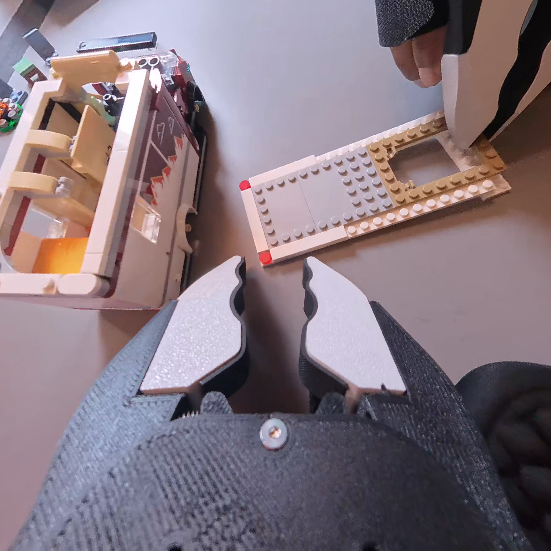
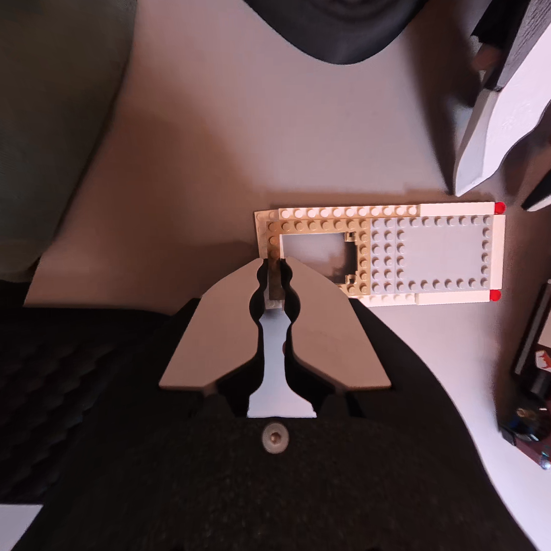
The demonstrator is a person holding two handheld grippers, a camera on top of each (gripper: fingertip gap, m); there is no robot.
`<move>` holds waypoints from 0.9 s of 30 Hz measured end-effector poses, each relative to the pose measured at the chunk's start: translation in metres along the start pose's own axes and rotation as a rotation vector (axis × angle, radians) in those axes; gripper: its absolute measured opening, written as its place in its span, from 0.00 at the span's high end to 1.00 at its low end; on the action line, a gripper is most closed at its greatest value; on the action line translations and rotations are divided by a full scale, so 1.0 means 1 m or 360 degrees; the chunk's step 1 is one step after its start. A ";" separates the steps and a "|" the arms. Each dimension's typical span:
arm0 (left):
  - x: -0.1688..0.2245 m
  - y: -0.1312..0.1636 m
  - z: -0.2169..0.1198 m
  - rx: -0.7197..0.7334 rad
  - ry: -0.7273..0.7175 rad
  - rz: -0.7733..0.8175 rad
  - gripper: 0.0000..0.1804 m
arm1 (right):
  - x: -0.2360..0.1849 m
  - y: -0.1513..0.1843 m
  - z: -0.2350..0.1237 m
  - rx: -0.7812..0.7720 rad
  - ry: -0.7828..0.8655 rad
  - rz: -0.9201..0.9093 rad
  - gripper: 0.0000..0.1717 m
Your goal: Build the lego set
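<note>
A flat brick plate (image 1: 298,205) of white, grey and tan parts, with a rectangular hole and red round studs on two corners, lies on the table. My left gripper (image 1: 274,262) is open and empty, its fingertips just short of the plate's near red-stud corner (image 1: 264,257). It also shows in the right wrist view (image 2: 495,199). My right gripper (image 2: 274,262) is shut on the tan end bar (image 2: 275,268) of the plate (image 2: 441,253). In the left wrist view the right gripper (image 1: 465,140) stands on the plate's far end.
A cream and dark red brick-built vehicle (image 1: 125,185) lies just left of my left gripper, and shows at the right edge of the right wrist view (image 2: 536,372). A black bar (image 1: 119,41) and small loose pieces (image 1: 9,116) lie behind it. A hand (image 1: 417,62) holds the right gripper.
</note>
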State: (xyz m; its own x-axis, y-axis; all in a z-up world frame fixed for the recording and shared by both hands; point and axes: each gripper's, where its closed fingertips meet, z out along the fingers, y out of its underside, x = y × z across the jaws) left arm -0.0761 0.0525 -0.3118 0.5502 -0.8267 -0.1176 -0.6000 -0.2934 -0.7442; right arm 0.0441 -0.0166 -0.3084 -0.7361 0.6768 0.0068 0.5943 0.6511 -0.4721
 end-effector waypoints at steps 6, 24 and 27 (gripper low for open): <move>0.004 0.003 -0.002 -0.0029 0.0033 0.0008 0.80 | 0.002 0.001 -0.002 0.0017 0.0061 0.0005 0.94; 0.023 0.004 -0.004 -0.0070 0.0265 -0.0006 0.65 | 0.002 0.005 0.001 0.0109 -0.0069 -0.0006 0.96; 0.024 0.008 -0.009 -0.0081 0.0274 -0.0013 0.66 | 0.003 0.004 0.001 0.0085 -0.0098 -0.0050 0.96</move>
State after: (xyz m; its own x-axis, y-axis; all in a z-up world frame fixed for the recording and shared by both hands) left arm -0.0729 0.0261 -0.3145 0.4503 -0.8929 0.0055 -0.6272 -0.3207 -0.7098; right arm 0.0442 -0.0123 -0.3116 -0.7735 0.6331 -0.0311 0.5539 0.6513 -0.5187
